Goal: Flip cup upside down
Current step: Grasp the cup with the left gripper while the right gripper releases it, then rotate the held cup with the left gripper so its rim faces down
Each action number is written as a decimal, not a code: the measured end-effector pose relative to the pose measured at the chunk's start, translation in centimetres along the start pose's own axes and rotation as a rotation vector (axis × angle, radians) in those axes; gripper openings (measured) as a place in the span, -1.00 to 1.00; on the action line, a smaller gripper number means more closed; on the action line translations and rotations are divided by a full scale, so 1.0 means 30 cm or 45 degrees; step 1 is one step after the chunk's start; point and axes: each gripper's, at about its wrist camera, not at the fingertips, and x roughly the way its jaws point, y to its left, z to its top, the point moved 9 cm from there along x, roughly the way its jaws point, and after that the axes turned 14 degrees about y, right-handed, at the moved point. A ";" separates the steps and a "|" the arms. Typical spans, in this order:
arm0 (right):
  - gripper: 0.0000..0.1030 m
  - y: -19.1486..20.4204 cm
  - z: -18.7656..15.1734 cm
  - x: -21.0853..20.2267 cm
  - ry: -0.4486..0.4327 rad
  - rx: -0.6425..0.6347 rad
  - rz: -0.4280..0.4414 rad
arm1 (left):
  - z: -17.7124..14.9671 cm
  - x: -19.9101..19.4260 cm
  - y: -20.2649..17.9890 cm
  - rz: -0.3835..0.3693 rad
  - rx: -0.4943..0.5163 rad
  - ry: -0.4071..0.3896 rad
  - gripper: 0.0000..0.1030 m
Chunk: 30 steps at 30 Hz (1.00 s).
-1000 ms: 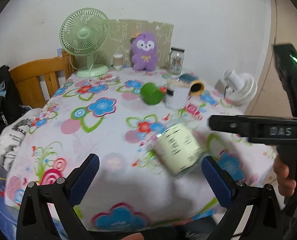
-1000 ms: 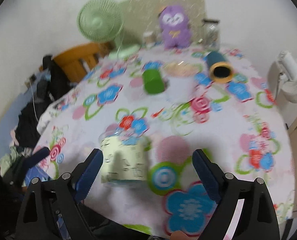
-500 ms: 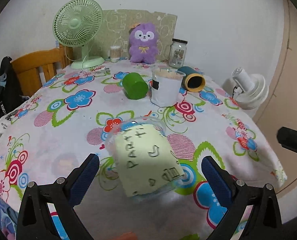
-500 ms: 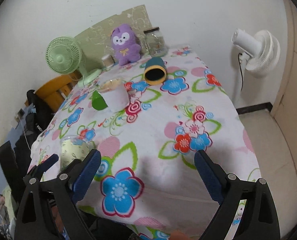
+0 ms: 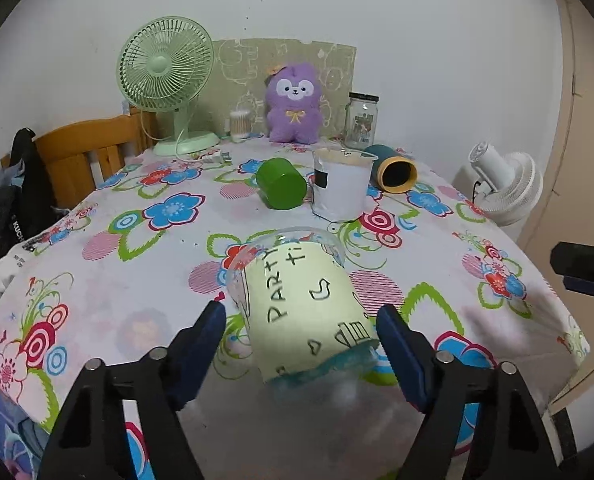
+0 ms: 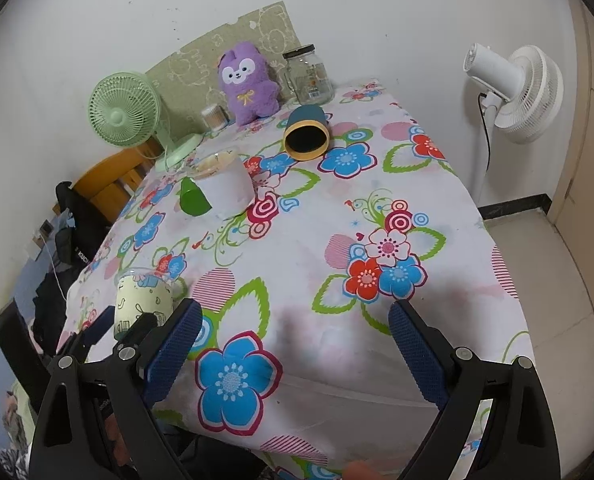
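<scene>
A clear plastic cup with a pale yellow "PARTY" label (image 5: 309,304) stands upright near the front edge of the flowered tablecloth (image 5: 137,248), its open rim facing up. My left gripper (image 5: 301,330) is open, one blue pad on each side of the cup, not clearly touching it. The cup also shows in the right wrist view (image 6: 143,300), at the table's left corner. My right gripper (image 6: 293,330) is open and empty, over the table's front right corner, well apart from the cup.
A white paper cup (image 5: 343,184) stands mid-table. A green cup (image 5: 281,184) and a teal-and-yellow cup (image 5: 393,168) lie on their sides beside it. A green fan (image 5: 165,80), purple plush (image 5: 295,104) and glass jar (image 5: 361,120) line the back. A white fan (image 6: 513,84) stands off the right edge.
My left gripper has moved in around the labelled cup and its jaws have narrowed. My right gripper has swung away to the right, off the cup.
</scene>
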 end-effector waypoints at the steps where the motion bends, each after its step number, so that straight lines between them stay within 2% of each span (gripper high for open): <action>1: 0.86 0.007 0.000 0.003 0.001 -0.004 0.005 | -0.004 0.002 0.000 -0.007 0.005 0.003 0.34; 10: 0.86 0.048 -0.003 0.008 0.006 -0.034 0.021 | -0.021 -0.010 -0.006 -0.005 0.052 -0.012 0.13; 14: 0.86 0.052 -0.005 0.005 0.001 -0.033 0.025 | 0.004 -0.027 -0.003 -0.026 0.098 0.026 0.09; 18: 0.86 0.067 -0.007 0.004 0.001 -0.048 0.043 | 0.041 -0.072 0.009 -0.137 0.146 0.127 0.08; 20: 0.86 0.079 -0.011 0.005 0.003 -0.063 0.053 | 0.057 -0.099 0.011 -0.185 0.233 0.219 0.08; 26: 0.86 0.101 -0.019 0.030 0.025 -0.086 0.077 | 0.054 -0.145 0.051 -0.095 0.470 0.482 0.08; 30: 0.86 0.140 -0.018 0.057 0.051 -0.125 0.083 | 0.058 -0.152 0.093 -0.085 0.476 0.628 0.08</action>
